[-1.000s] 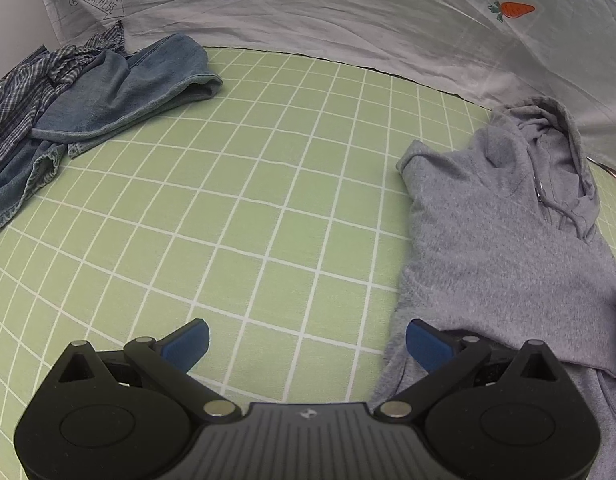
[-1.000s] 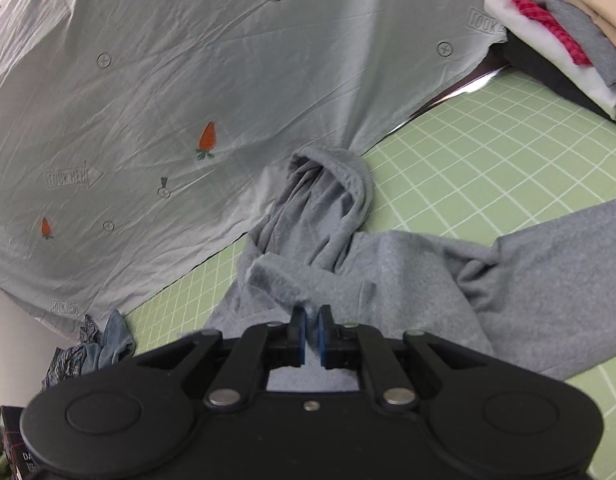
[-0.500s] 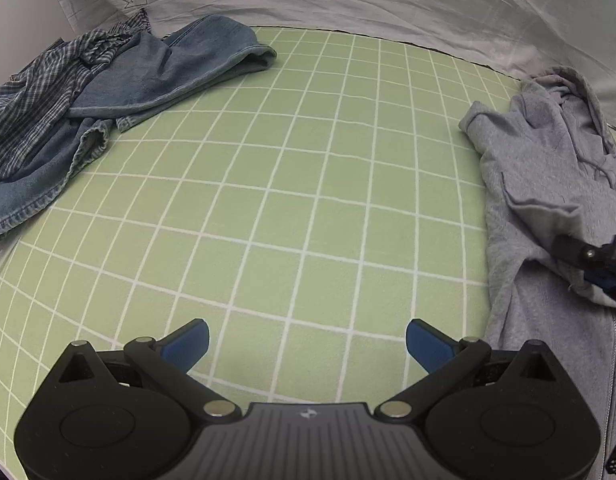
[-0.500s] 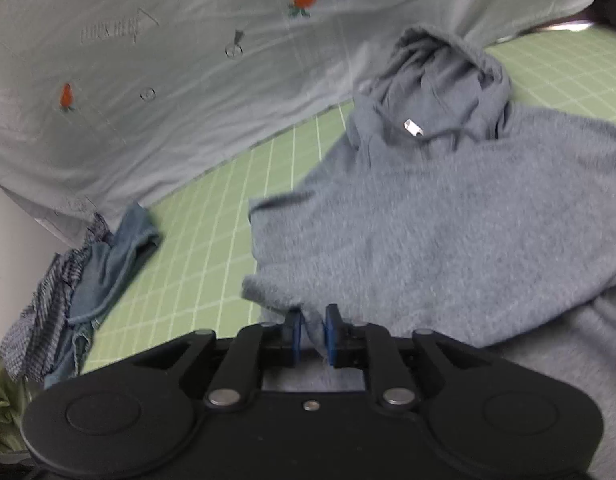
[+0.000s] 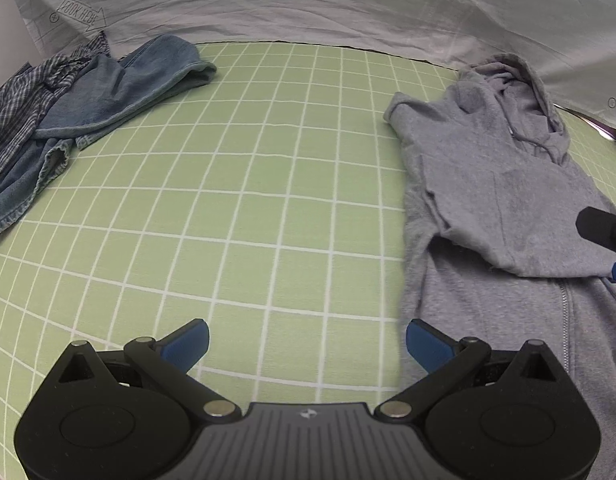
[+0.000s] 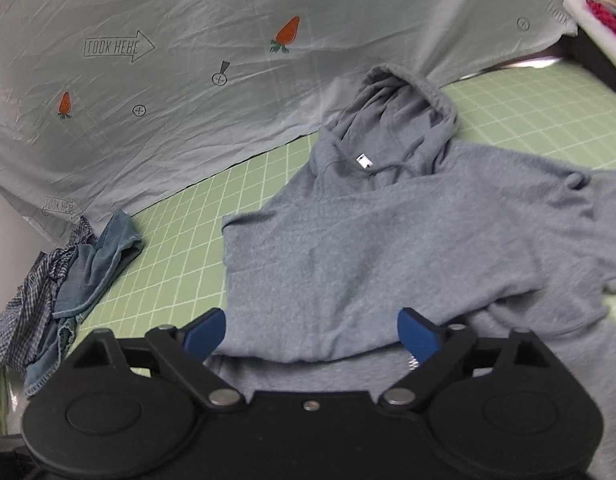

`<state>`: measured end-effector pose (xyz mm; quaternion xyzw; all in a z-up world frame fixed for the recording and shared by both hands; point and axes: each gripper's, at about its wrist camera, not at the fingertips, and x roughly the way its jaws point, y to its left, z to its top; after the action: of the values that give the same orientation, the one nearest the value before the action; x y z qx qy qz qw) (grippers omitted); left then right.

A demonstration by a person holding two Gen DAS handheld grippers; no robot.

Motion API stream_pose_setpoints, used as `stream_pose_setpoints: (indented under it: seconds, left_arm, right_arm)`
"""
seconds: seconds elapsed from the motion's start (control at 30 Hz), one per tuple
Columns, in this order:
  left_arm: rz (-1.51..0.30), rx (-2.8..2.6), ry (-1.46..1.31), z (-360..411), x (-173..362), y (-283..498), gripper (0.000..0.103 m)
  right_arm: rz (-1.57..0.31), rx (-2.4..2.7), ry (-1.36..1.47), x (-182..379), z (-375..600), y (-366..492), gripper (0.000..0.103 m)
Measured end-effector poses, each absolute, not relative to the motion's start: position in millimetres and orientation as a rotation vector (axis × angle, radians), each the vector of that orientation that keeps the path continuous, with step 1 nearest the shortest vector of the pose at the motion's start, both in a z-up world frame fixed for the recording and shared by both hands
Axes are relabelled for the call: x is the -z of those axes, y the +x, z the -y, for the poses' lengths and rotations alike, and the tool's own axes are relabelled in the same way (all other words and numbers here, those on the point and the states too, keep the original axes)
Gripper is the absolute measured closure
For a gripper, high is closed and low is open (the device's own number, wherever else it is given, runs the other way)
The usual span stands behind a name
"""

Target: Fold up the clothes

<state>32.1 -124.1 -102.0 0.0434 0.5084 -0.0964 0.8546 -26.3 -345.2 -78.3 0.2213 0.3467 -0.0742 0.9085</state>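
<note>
Our right gripper is spread wide and empty, hovering over the near edge of the gray hoodie, which lies on the green grid mat with one sleeve folded across its chest and the hood toward the printed sheet. Our left gripper gapes open too, holding nothing, over bare mat just beside the hoodie's edge. Well apart at the far left sits a heap of jeans and a plaid shirt.
</note>
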Motion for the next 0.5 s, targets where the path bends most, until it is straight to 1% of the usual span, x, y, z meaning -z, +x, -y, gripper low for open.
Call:
stream_pose_setpoints:
  seconds: [0.07, 0.13, 0.17, 0.5]
  left_arm:
    - [-1.064, 0.218, 0.093, 139.8, 100.1, 26.7, 0.000]
    - [-1.058, 0.231, 0.098, 156.7, 98.7, 20.7, 0.000]
    - [-1.055, 0.237, 0.103, 165.4, 98.3, 17.6, 0.000]
    - [-1.075, 0.220, 0.106, 241.8, 111.1, -7.9, 0.000]
  right_arm:
    - [-0.711, 0.168, 0.411, 74.5, 359.6, -38.5, 0.005]
    - [-0.711, 0.187, 0.387, 74.1, 378.1, -50.5, 0.001]
    - [-0.711, 0.198, 0.376, 74.0, 387.7, -56.6, 0.000]
    - [-0.705, 0.381, 0.311, 87.1, 508.4, -104.9, 0.000]
